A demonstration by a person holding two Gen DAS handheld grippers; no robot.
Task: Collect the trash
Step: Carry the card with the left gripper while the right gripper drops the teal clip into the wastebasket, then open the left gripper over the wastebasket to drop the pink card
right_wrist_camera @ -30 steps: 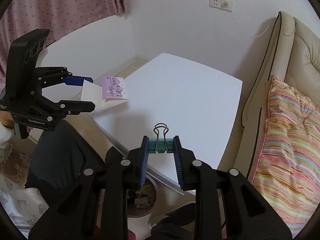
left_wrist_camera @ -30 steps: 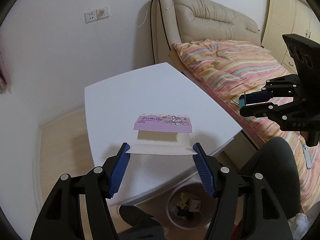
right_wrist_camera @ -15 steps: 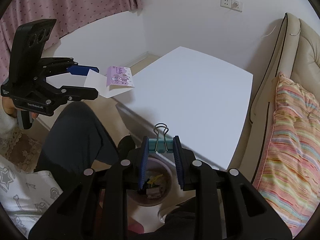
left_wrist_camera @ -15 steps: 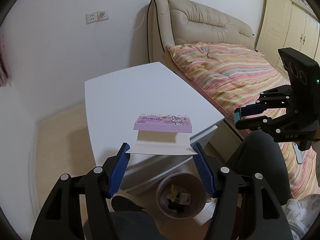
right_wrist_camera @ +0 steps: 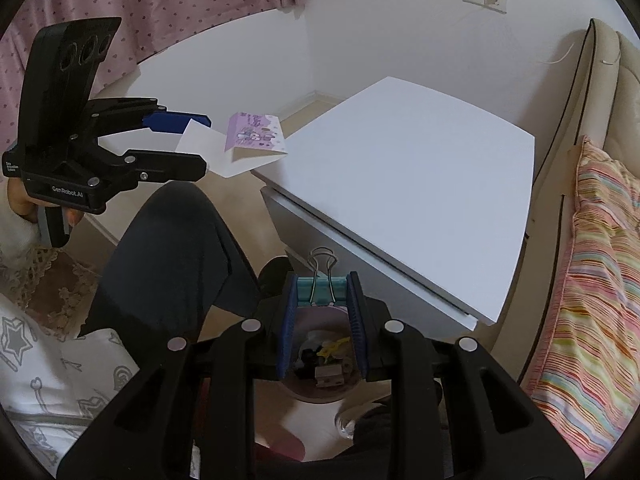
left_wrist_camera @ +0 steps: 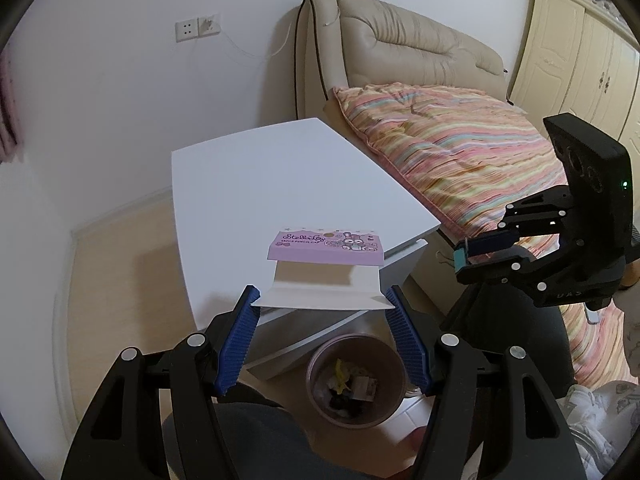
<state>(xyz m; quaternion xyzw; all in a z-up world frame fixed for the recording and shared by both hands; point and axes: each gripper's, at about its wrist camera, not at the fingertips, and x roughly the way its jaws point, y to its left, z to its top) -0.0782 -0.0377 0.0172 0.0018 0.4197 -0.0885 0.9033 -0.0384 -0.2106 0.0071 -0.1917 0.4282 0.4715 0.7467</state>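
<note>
**Both claws loaded, bin below**

We hold one piece of trash in each claw, and we judge the step in hand to be the carry to the bin.

The left claw [left_wrist_camera: 322,300] grips a folded card [left_wrist_camera: 325,268] by its two side edges, so its jaws stand fairly wide. The card has a purple printed flap on the far side and a plain white part between the fingers. It hangs in the air over the near edge of the white surface [left_wrist_camera: 256,184], not resting on it.

The right claw [right_wrist_camera: 322,292] is closed on a teal binder clip [right_wrist_camera: 320,287]. The pads press the clip body from both sides, and the wire handles point up and away from us.

The bin [left_wrist_camera: 356,380] stands on the floor, just beside the drawer front under the surface and between the person's legs. It already has some scraps inside. In the right wrist view the bin [right_wrist_camera: 320,360] shows directly under the clip, through the gap between the fingers. In the left wrist view it lies lower than the card and a little to the right.

The surface itself looks bare now.

For the next move, we think the right claw only needs to open so the clip falls in. The left claw should first come back over the bin mouth and then release. The card is light and flat, so it may drift and miss the rim if dropped from high up.
</note>
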